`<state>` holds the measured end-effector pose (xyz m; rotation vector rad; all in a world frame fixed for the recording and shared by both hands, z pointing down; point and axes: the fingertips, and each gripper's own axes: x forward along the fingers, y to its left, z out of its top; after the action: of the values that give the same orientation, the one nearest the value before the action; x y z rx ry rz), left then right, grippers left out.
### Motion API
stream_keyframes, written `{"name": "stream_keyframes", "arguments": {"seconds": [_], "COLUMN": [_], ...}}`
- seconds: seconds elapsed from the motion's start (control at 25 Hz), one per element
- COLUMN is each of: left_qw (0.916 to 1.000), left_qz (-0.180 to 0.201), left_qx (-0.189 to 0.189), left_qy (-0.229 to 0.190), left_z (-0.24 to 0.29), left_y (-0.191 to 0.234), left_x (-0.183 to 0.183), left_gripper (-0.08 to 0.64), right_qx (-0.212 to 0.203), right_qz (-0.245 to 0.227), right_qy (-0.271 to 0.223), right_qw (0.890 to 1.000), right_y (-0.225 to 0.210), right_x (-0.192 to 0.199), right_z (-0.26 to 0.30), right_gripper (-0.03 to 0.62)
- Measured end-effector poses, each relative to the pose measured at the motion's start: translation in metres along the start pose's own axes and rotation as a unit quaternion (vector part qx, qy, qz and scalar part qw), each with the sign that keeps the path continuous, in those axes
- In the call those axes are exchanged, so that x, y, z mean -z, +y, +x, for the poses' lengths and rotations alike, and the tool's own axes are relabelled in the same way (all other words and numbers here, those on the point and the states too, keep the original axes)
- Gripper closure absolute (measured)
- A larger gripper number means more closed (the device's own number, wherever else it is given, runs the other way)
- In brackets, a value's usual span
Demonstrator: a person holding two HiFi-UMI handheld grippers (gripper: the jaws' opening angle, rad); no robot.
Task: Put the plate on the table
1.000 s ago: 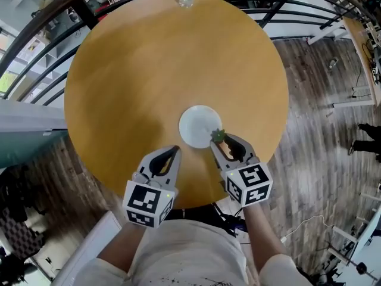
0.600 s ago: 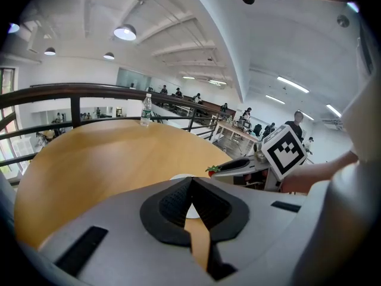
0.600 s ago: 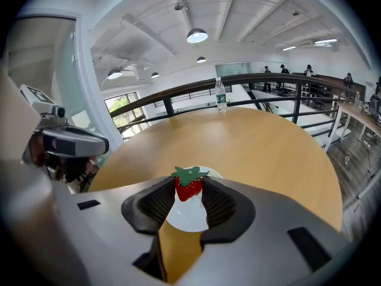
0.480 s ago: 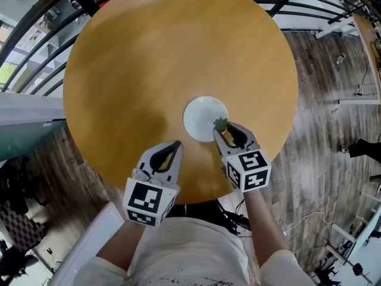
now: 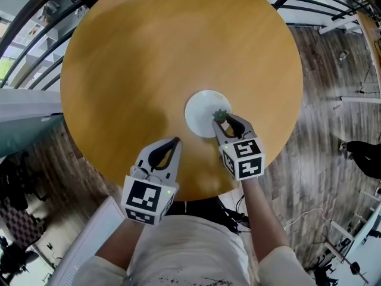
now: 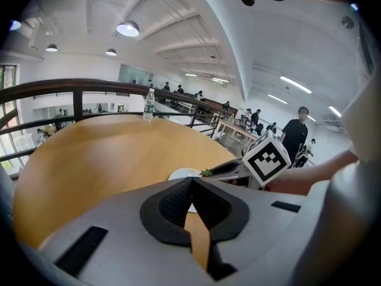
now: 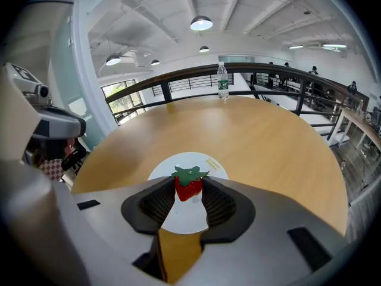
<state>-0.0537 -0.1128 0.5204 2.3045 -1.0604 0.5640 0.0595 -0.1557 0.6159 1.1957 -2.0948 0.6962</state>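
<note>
In the head view, the right gripper point(image 5: 221, 120) had carried its strawberry point(image 5: 221, 115) further over the white plate point(image 5: 201, 113), which lay on the round wooden table point(image 5: 149, 52). The left gripper view showed the left gripper point(image 6: 191, 182) closed and empty. In the right gripper view, the jaws clamped the strawberry above the plate.

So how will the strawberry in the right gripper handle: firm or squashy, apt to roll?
Probably firm: the strawberry looks undented between the right gripper's pads. Its tapered body would likely tip and roll on the smooth plate.

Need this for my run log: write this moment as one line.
plate: on table | right gripper: shut on strawberry, over plate | left gripper: shut, empty
</note>
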Motion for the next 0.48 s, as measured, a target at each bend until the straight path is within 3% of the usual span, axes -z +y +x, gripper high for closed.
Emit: {"name": "stream_keyframes", "arguments": {"seconds": [0.48], "left_qw": [0.9998], "left_qz": [-0.016], "left_qx": [-0.006], "left_qy": [0.002], "left_z": [0.007], "left_y": [0.018], "left_x": [0.008], "left_gripper": [0.537], "right_qx": [0.003], "right_qz": [-0.027], "right_qy": [0.034], "right_qw": [0.999], "right_y": [0.003], "right_x": [0.008], "right_z": [0.028], "right_gripper": [0.439]}}
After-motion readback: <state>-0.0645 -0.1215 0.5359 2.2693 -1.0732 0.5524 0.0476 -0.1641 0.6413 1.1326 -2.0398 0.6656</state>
